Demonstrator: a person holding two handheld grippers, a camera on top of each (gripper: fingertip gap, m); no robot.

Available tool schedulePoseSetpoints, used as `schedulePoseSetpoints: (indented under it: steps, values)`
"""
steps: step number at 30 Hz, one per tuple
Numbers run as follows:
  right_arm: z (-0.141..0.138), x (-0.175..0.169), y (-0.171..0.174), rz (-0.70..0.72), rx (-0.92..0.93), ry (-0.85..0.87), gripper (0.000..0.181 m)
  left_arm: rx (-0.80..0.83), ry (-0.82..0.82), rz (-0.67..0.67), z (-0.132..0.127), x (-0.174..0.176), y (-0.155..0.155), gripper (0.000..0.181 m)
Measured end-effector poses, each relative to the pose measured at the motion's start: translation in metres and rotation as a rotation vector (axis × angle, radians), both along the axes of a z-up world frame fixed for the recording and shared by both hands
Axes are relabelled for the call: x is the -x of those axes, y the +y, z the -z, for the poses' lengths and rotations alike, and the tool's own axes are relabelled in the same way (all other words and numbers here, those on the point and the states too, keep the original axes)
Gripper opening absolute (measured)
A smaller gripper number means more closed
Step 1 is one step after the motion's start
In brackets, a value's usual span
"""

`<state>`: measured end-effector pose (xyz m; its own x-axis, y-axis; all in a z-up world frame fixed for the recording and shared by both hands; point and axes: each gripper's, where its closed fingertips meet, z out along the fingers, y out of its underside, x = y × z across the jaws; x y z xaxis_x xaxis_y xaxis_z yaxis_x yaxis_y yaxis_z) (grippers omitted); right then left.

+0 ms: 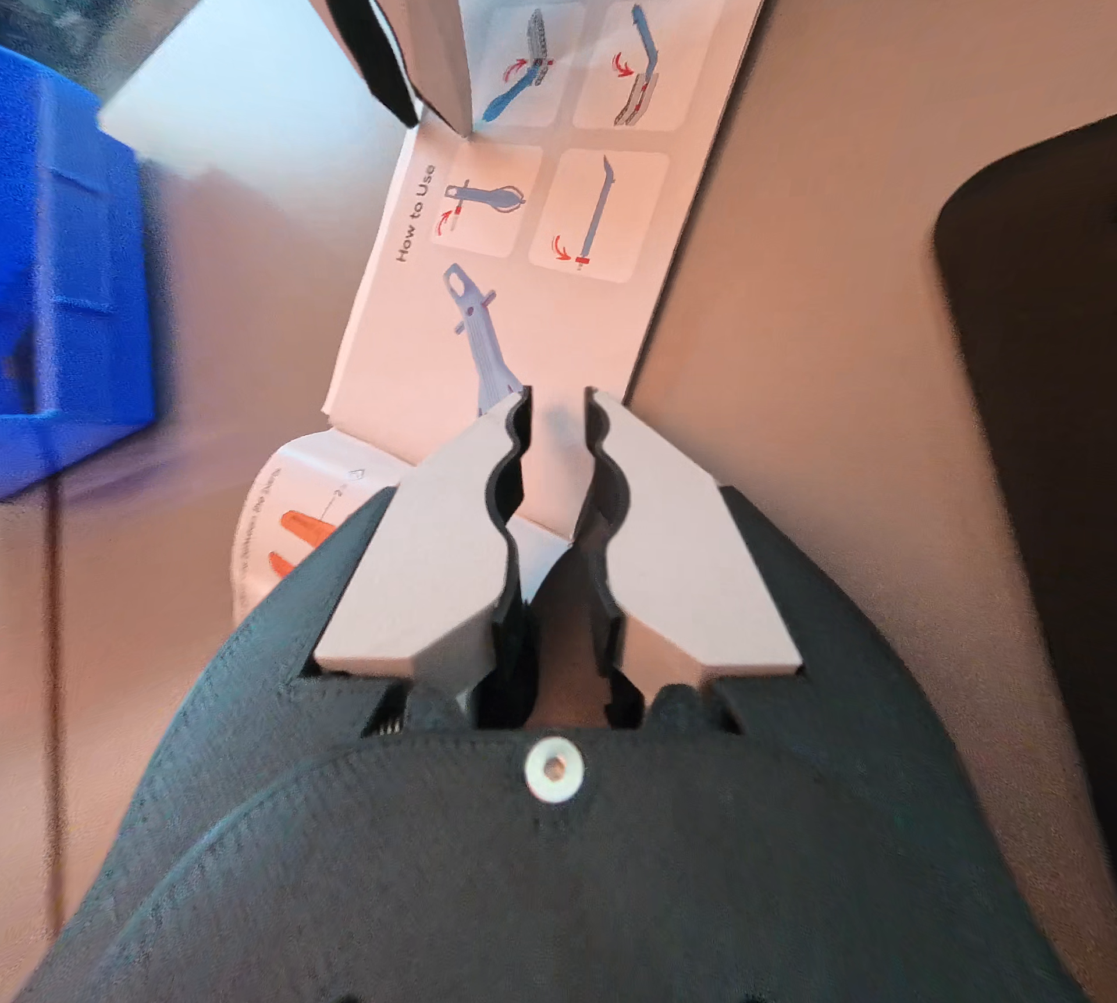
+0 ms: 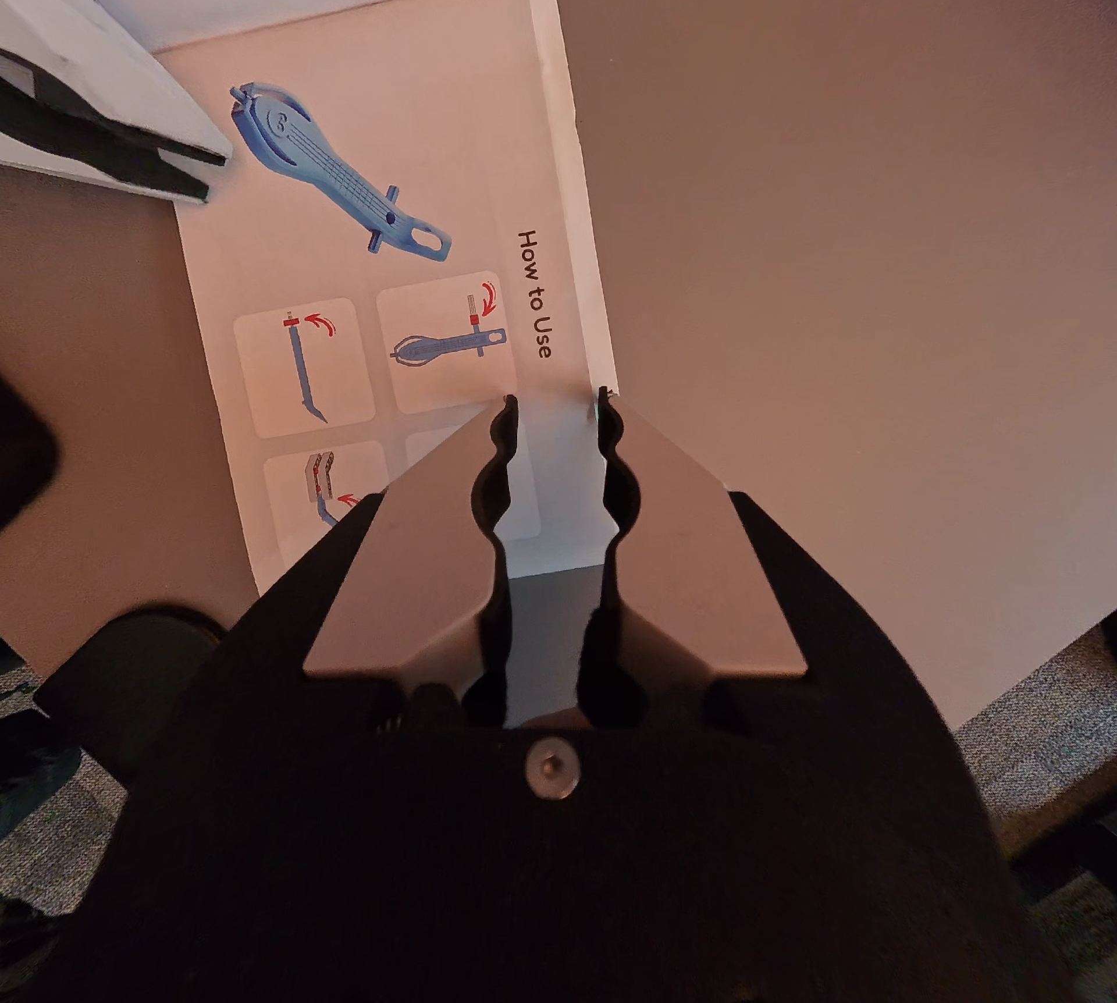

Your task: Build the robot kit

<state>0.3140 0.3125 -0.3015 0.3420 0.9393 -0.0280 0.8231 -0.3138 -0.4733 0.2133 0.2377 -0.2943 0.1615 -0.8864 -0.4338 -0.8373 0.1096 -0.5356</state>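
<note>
While the flattened white carton point(image 1: 532, 261) lies printed side up on the tan counter point(image 1: 786, 369), both hand-held grippers sit over it from opposite ends. The carton's face shows a drawing of a blue tool and four small diagram panels with red arrows, beside a short line of dark writing.

The left hand-held gripper point(image 1: 557, 400) hangs over the near end of the carton in its own view, its jaws parted by a narrow gap with nothing between them; the white card shows through the gap. Whether the fingertips touch the card cannot be told. A rounded flap point(image 1: 290, 526) with orange marks bends away from the carton just left of this gripper. In the right wrist view the same gripper point(image 2: 211, 176) enters from the upper left, its tips close together at the carton's edge near the blue tool drawing.

The right hand-held gripper point(image 2: 556, 400) is likewise released, jaws slightly apart and empty, poised over the long edge of the carton where a narrow white side flap point(image 2: 574, 188) runs beside the writing. In the left wrist view it point(image 1: 444, 125) comes down from the top, tips at or just above the card by the upper diagram panels.

A blue plastic bin point(image 1: 66, 279) stands on the counter to the left, apart from the carton, and a dark mat point(image 1: 1039, 369) lies at the right.
</note>
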Motion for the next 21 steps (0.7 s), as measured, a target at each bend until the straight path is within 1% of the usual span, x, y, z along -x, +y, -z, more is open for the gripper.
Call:
schedulePoseSetpoints:
  steps: [1, 2, 3, 5, 6, 7, 12, 21]
  values:
    - [0.0001, 0.0001, -0.0001, 0.0, 0.002, 0.0, 0.025, 0.056, -0.026, 0.009, -0.0011, -0.0008, -0.0021, 0.024]
    - [0.0001, 0.0001, -0.0001, 0.0, 0.002, 0.0, 0.024, 0.112, -0.05, 0.018, -0.0021, -0.0018, -0.0049, 0.039]
    - [0.0001, 0.0001, -0.0002, 0.0, 0.002, 0.0, 0.024, 0.162, -0.065, 0.023, -0.0022, -0.0024, -0.0075, 0.049]
    - [0.0002, 0.0001, -0.0005, 0.002, 0.004, 0.002, 0.024, 0.179, -0.081, 0.013, -0.0029, -0.0018, -0.0041, 0.047]
    - [0.0002, 0.0001, -0.0005, 0.002, 0.005, 0.003, 0.024, 0.167, -0.071, -0.004, -0.001, 0.0002, 0.0005, 0.043]
    - [0.0003, 0.0001, -0.0006, 0.003, 0.007, 0.004, 0.024, 0.171, -0.055, -0.006, 0.0025, 0.0018, 0.0015, 0.043]
    - [0.0003, -0.0004, -0.0001, 0.008, 0.009, 0.007, 0.024, 0.248, -0.073, -0.009, 0.0068, 0.0005, -0.0036, 0.027]
    - [0.0005, -0.0006, 0.0, 0.011, 0.013, 0.009, 0.024, 0.363, -0.141, -0.049, 0.0043, 0.0008, -0.0038, 0.024]
